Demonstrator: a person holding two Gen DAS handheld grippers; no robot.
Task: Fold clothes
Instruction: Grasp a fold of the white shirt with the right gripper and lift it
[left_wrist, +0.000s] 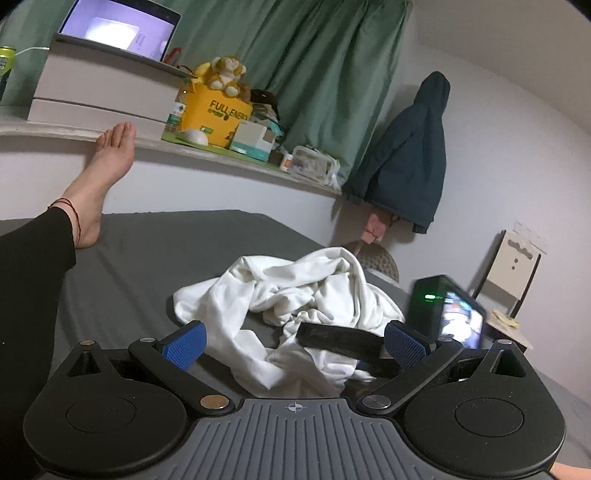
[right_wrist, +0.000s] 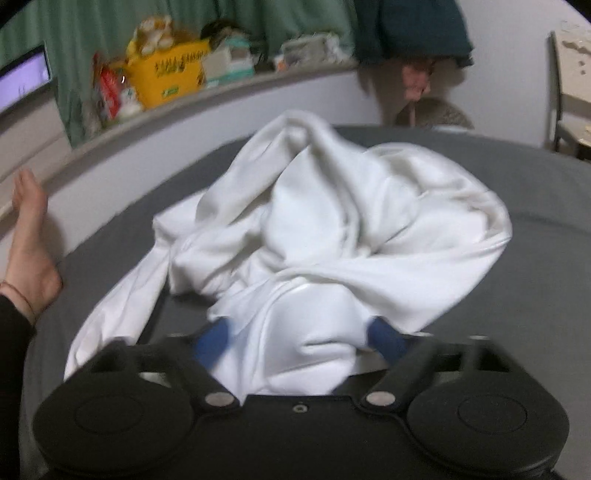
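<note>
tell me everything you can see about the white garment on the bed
The white garment is a plain, soft-looking piece of clothing, crumpled in a loose heap on the grey bed sheet, unfolded. One long part, maybe a sleeve, trails towards the foot side. In the blurred right wrist view its near edge bunches between the spread fingers of the right gripper. The left gripper is open just short of it.

We note a grey bedsheet (left_wrist: 155, 251), a bare foot (left_wrist: 101, 177) propped against the ledge (left_wrist: 221, 155), an open laptop (left_wrist: 118, 27) on white boxes (left_wrist: 99, 92), a yellow carton (left_wrist: 216, 114) topped by a plush toy (left_wrist: 225, 74), green curtain (left_wrist: 314, 66), a dark teal jacket (left_wrist: 410, 158) hung on the wall.
</note>
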